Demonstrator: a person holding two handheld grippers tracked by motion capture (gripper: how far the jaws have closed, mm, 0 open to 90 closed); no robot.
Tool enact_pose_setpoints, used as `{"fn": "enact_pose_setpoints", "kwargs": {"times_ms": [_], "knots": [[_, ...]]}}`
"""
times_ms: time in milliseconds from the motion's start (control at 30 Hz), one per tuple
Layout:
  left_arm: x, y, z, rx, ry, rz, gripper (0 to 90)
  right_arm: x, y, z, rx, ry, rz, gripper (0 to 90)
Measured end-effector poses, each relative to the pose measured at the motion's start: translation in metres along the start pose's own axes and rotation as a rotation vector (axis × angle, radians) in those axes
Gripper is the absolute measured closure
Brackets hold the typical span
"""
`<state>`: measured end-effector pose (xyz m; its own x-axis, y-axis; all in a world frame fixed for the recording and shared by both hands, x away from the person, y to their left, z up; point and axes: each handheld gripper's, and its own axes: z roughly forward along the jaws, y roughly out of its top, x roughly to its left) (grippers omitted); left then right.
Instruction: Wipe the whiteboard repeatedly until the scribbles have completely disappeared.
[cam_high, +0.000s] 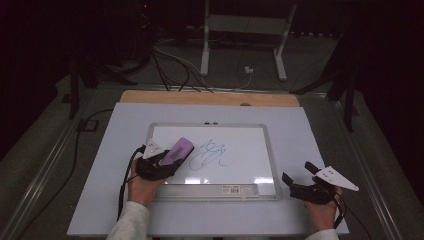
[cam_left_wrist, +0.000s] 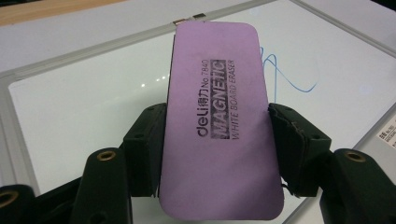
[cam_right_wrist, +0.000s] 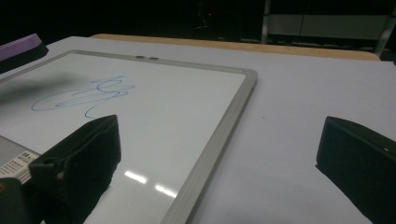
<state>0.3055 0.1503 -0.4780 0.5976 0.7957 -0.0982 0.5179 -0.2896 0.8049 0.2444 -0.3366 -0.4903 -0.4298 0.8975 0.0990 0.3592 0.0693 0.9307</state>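
One purple eraser (cam_left_wrist: 218, 126) sits clamped in the left gripper (cam_high: 161, 165), poised over the whiteboard (cam_high: 250, 137) just left of a blue scribble (cam_high: 210, 154), which looks unwiped. The right gripper (cam_high: 305, 182) rests wide and empty beside the board.

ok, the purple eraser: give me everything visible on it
The eraser is a flat purple block with rounded corners and a dark underside layer along its edge. Its top face carries faded print: "deli No.7840 MAGNETIC WHITE BOARD ERASER". The left gripper clamps it by its long sides, one of the fingers on each. It sits over the left part of the whiteboard, pointing toward the blue scribble. Whether it touches the board cannot be told.
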Motion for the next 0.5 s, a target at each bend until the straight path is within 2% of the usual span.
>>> {"fn": "enact_pose_setpoints", "kwargs": {"times_ms": [500], "knots": [[-0.016,-0.003,0.024,0.058,-0.029,0.052,41.6,0.0,0.0,-0.001,0.0,-0.001,0.0,0.4]]}}
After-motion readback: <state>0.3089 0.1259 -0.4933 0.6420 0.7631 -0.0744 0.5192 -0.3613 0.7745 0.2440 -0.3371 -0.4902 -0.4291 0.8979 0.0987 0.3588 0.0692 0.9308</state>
